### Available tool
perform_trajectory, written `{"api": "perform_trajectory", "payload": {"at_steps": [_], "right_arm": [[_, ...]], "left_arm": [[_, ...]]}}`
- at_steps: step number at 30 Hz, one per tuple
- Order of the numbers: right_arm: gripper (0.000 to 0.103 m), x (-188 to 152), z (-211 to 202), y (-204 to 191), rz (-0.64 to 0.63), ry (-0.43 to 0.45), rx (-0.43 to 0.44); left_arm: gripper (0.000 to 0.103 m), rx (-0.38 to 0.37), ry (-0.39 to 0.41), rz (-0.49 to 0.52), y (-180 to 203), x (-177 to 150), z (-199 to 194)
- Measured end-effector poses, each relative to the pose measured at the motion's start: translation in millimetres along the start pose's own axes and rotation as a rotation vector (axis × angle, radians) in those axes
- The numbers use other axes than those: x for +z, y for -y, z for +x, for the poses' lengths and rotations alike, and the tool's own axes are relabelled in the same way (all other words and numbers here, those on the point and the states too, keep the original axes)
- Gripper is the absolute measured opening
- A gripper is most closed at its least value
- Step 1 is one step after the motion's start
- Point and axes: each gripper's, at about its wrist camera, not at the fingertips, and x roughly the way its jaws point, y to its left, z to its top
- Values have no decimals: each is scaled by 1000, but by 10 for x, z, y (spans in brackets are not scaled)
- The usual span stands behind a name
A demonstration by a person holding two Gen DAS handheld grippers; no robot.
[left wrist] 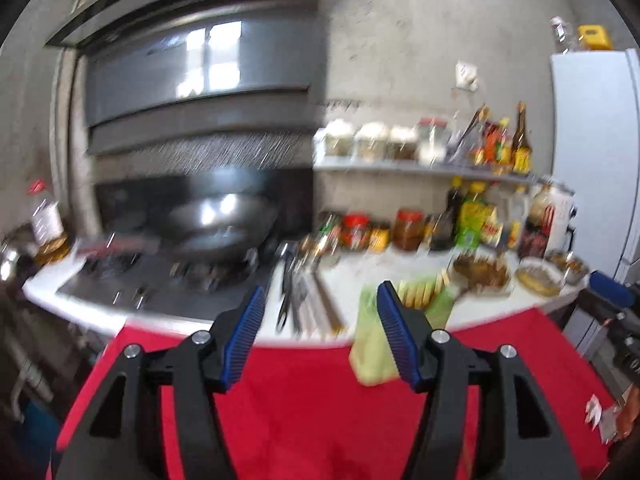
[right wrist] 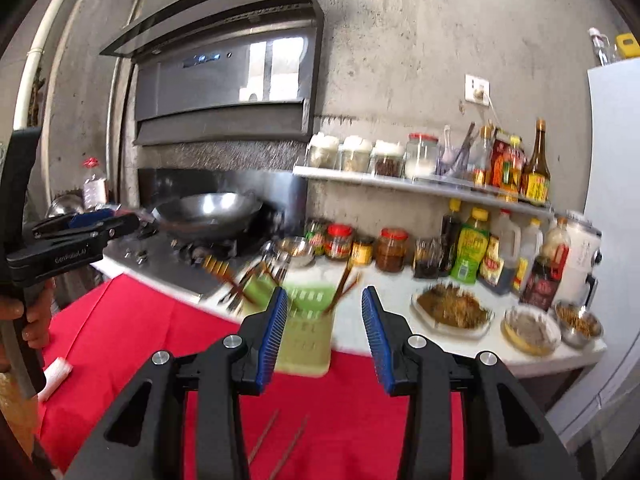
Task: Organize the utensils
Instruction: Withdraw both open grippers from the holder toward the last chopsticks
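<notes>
Both frames are motion-blurred. The left gripper [left wrist: 320,336] has its jaws apart with nothing between the pads; the right gripper [right wrist: 325,334] is the same, parted and empty, both held above the red cloth [right wrist: 132,320] that hangs off the front edge of the white bench [right wrist: 400,284].

A green utensil holder [right wrist: 306,336] stands at the bench's front edge, right ahead of the right gripper. A few brown chopsticks [right wrist: 344,286] stick up out of it at a tilt. Loose utensils [left wrist: 298,300], dark and metal, lie on the bench between the holder and the stove [left wrist: 168,284]; too smeared to sort by type. Two more chopsticks [right wrist: 280,444] lie on the red cloth under the right gripper.

A wok [right wrist: 208,210] sits on the stove at the bench's left end, under the range hood [right wrist: 224,76]. Sauce jars and bottles [right wrist: 440,248] line the back edge. A plate of brown food [right wrist: 454,310] and two small bowls [right wrist: 532,330] crowd the right front corner. A wall shelf [right wrist: 420,186] above carries more jars. A white fridge [right wrist: 616,200] closes off the right end.
</notes>
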Motion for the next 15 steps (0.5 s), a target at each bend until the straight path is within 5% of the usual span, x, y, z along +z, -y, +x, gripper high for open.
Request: {"api": "perform_trajectory", "payload": {"at_steps": [10, 15], "right_arm": [[41, -1296, -148, -378, 14, -207, 21], [41, -1711, -60, -509, 60, -294, 29]], "left_arm": [[58, 26, -244, -1, 2, -1452, -149], [58, 36, -295, 25, 45, -1798, -163]]}}
